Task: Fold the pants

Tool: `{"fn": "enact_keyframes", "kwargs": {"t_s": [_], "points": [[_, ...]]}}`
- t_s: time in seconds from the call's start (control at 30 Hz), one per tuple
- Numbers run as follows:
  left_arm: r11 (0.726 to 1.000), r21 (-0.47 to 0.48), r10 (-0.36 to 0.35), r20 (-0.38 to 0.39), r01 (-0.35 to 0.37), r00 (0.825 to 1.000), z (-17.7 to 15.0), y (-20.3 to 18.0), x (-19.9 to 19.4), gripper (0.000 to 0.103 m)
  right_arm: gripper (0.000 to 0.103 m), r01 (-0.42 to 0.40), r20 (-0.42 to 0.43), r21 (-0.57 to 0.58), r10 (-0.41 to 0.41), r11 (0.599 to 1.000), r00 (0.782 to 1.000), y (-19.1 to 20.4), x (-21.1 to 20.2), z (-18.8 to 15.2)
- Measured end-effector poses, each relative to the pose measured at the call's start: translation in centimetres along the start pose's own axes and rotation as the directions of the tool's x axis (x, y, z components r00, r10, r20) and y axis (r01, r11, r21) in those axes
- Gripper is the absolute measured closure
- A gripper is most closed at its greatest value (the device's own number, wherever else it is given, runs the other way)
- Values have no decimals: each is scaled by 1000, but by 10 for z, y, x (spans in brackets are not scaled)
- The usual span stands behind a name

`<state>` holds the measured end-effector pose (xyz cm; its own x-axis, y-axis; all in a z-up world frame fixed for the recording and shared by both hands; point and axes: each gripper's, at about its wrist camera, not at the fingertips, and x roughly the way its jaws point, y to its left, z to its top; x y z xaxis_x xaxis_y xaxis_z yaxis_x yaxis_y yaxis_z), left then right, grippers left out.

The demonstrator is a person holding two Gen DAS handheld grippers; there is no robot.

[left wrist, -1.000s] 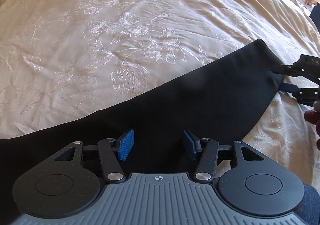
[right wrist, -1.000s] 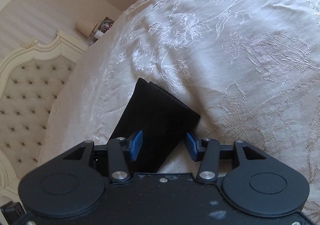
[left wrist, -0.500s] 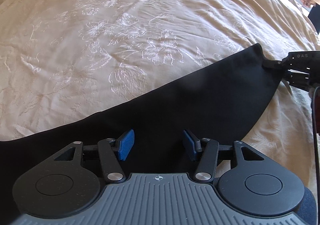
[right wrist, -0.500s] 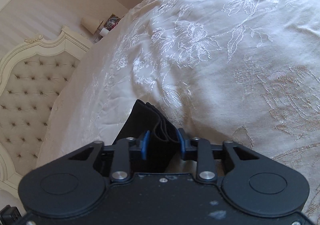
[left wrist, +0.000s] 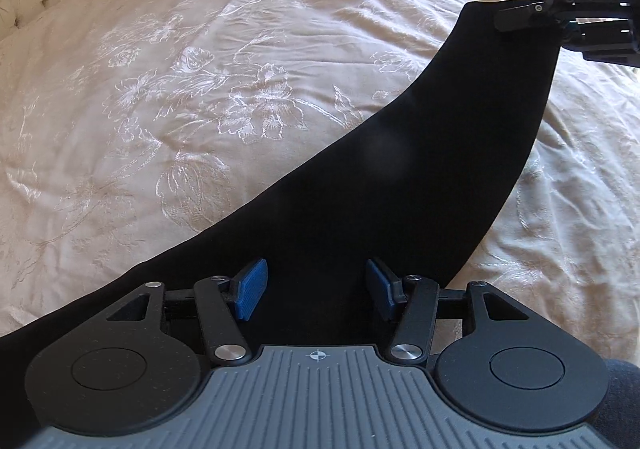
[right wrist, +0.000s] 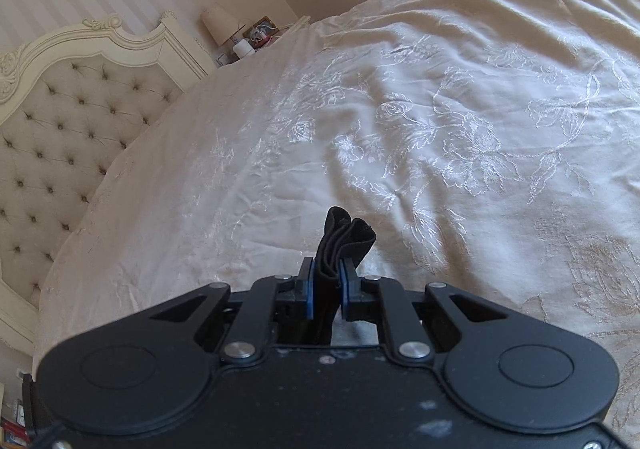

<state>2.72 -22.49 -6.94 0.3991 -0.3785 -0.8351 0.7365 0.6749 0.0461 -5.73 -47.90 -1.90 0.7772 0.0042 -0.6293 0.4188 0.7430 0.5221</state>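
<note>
In the left wrist view, the left tongs (left wrist: pixel 316 291) are seen released, directly above the near part of the black fabric pants (left wrist: pixel 400 177). The garment's long axis runs from 7 o'clock to 1 o'clock across the cream embroidered bedspread (left wrist: pixel 200 89). At the far end the hem is found clenched in the right tongs (right wrist: pixel 326 285), clearly the nearer pair. A second ago those jaws stood apart; they have just been closing, and the hem has been lifted.
</note>
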Motion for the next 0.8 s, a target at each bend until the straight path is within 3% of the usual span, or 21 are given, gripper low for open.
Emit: {"fn": "enact_keyframes", "kwargs": {"t_s": [0.17,0.37,0.6,0.8], "points": [[988,-154,17,48,-9,999,-14,41,-36,50,90,-31,47,-112,37,993,998,56,-22,-2],[946,-321,71,70,-46,995,-48,109,-80,50,90,-94,47,-262,110,960,993,138,-40,-28],[893,-439,140,75,-94,987,-98,175,-116,50,90,-155,-28,-435,159,887,987,231,-24,-110],[831,-545,169,56,-112,984,-137,215,-127,50,90,-152,-134,-536,94,830,986,273,20,-204]]}}
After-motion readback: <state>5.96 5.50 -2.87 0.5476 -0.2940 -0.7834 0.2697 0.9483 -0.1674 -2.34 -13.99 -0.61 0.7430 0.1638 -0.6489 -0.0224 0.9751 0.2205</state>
